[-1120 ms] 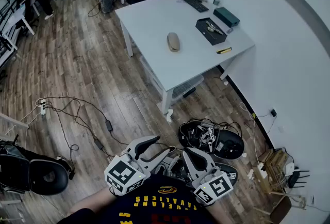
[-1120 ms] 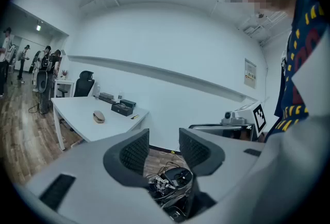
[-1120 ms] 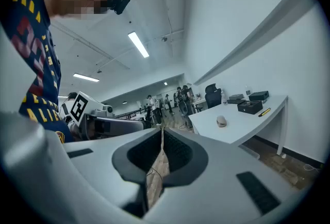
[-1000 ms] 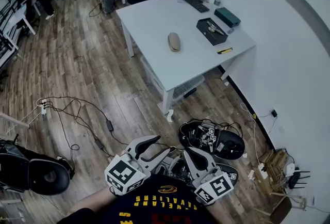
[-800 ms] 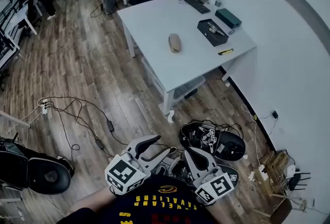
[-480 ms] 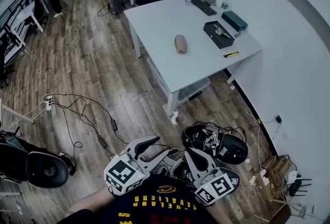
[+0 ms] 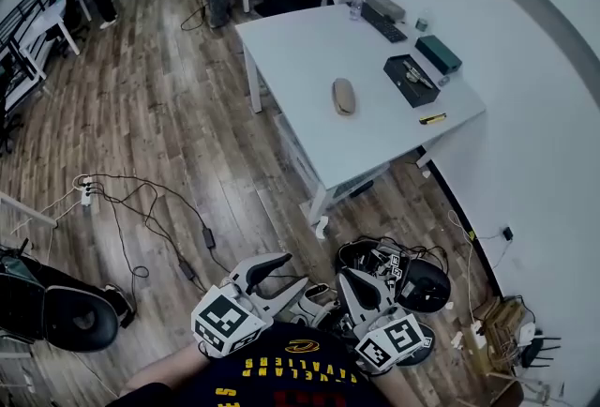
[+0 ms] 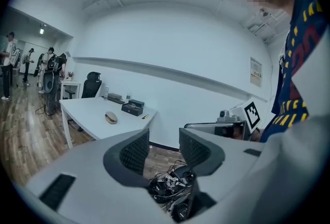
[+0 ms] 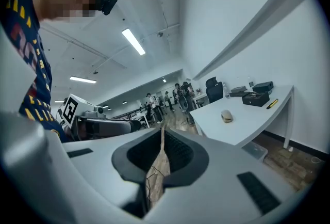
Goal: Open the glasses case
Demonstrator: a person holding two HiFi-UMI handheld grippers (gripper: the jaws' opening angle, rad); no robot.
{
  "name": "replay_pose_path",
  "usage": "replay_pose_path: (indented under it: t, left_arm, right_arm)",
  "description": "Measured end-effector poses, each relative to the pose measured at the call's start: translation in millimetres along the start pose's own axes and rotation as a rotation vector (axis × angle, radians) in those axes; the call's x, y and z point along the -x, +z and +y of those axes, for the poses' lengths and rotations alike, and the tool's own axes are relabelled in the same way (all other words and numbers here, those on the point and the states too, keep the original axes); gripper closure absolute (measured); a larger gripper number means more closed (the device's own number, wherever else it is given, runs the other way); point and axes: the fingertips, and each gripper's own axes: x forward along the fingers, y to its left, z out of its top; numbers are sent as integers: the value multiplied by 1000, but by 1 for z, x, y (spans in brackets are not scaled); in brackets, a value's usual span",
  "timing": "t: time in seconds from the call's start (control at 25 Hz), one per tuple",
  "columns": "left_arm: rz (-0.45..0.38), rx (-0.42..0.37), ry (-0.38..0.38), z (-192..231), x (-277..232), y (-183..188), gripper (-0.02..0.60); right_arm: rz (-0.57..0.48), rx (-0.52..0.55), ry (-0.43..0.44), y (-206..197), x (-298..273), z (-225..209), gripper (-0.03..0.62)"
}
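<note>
- Head view: glasses case (image 7: pixel 344 96) lies alone on the bare middle of the white table (image 7: pixel 300 49), far from the person and well apart from both grippers.
- Other items sit toward the table's right and far edges, all clear of the case: black tray (image 7: pixel 411 80), yellow pen (image 7: pixel 432 118), dark green box (image 7: pixel 438 53), keyboard (image 7: pixel 384 21).
- Left gripper (image 7: pixel 286 272) is held low and near, over the wooden floor. Its own view shows the jaws standing a moderate gap apart with nothing between them, only floor clutter beyond.
- Right gripper (image 7: pixel 349 278) is just beside the left one. Its view shows the pads pressed together, gripping nothing.
- Both gripper views catch the case as a small tan oval on the tabletop, too small to show seam or hinge.
- Handling, judged: looks like a hard clamshell with a rounded, smooth shell. Likely light and stiff, not fragile, but prone to skating across the slick tabletop when pushed.
- The domed top gives the pads little to bite on, so a squeeze across the crown would probably slip off.
- Hold, judged: pin the lower half by its long sides with one gripper. Work the other gripper's tip into the seam on the long edge opposite the hinge and lift.
- The right jaws need to part before either job, and the hinge side must be found up close first.
</note>
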Motion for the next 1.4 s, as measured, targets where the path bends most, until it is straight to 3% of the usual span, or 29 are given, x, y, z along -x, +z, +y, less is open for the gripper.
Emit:
replay_pose_path:
  t: [0.68, 1.0, 1.4]
  left_arm:
    - [-56, 126, 11, 203, 66, 20, 388]
    - [-89, 169, 30, 246, 85, 17, 388]
    - [-77, 175, 53, 282, 70, 19, 388]
  right_arm:
    - [111, -8, -46, 0, -199, 46, 565]
    - [136, 19, -42, 8, -242, 59, 565]
    - [138, -14, -19, 9, -281, 37, 565]
